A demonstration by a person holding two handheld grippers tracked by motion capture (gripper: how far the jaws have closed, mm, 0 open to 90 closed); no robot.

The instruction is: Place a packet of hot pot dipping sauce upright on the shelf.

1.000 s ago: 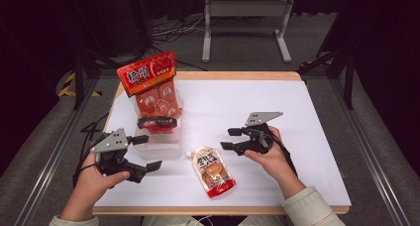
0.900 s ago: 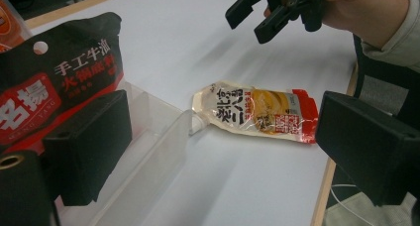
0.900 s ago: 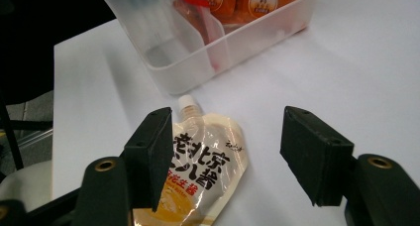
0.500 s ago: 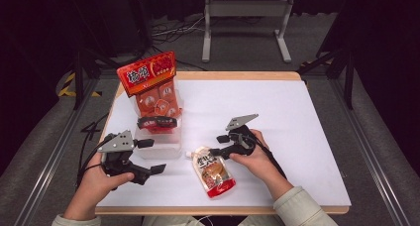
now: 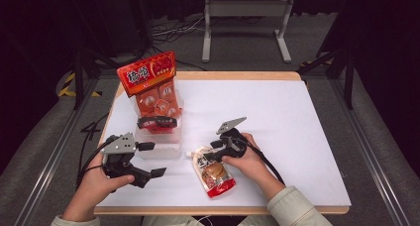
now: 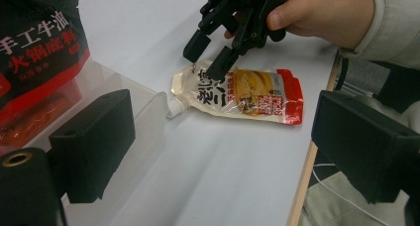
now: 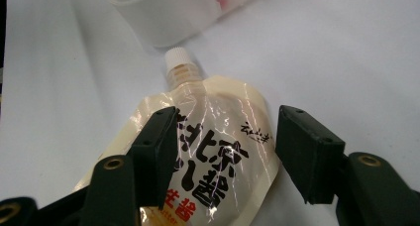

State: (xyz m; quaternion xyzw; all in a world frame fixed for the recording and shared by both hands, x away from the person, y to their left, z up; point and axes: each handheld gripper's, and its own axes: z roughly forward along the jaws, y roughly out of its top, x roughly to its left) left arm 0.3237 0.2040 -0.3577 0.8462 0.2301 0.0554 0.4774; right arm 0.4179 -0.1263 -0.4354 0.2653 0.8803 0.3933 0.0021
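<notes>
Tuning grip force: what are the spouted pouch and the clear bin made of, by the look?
Spouted pouch: looks like glossy flexible plastic film, with creases and glare streaks; its white cap seems hard plastic. Clear bin: apparently rigid transparent plastic, the table visible through its wall.

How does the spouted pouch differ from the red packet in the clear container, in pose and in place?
The spouted pouch lies flat on the white table; the red packet stands upright in the clear container. The pouch is mostly cream with a red bottom end and has a white cap; the packet is red with a wide header card. The right hand-held gripper straddles the pouch with open jaws; no gripper is at the packet. Both carry printed Chinese characters.
</notes>
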